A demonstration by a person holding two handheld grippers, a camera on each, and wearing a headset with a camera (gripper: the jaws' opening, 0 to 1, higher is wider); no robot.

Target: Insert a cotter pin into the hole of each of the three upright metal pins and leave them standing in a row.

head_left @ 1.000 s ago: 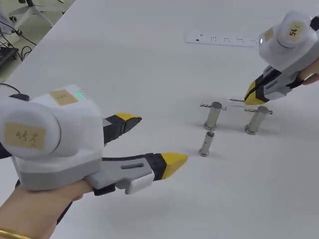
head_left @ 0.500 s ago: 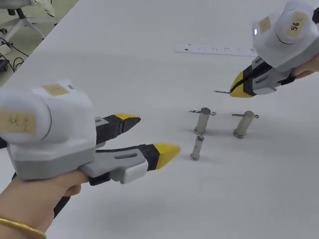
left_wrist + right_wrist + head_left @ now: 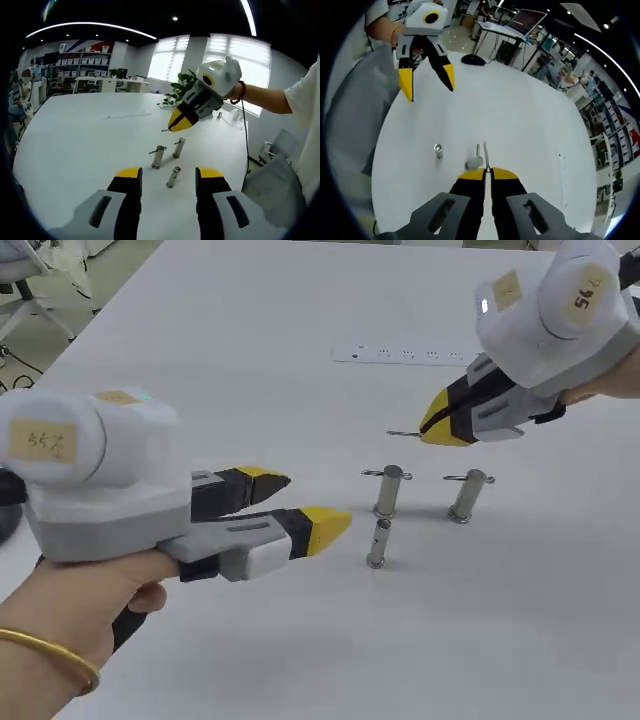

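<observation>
Three upright metal pins stand on the white table. The left pin (image 3: 387, 490) and the right pin (image 3: 466, 496) each carry a cotter pin through the top. The shorter front pin (image 3: 377, 541) has a bare top. My right gripper (image 3: 438, 431) hovers above and behind them, shut on a cotter pin (image 3: 402, 433) that sticks out to the left. In the right gripper view that cotter pin (image 3: 485, 154) juts from the gripper (image 3: 487, 173), with the bare pin (image 3: 438, 150) below. My left gripper (image 3: 298, 502) is open, left of the pins, and the front pin (image 3: 173, 176) stands just ahead of its jaws.
A white power strip (image 3: 400, 353) lies flat at the far side of the table. A person's hand (image 3: 60, 640) with a gold bangle holds the left gripper. Chairs and floor show past the table's left edge.
The right gripper has carried its cotter pin up and to the left, from beside the right pin to above the row. The left gripper stays open and near its place.
</observation>
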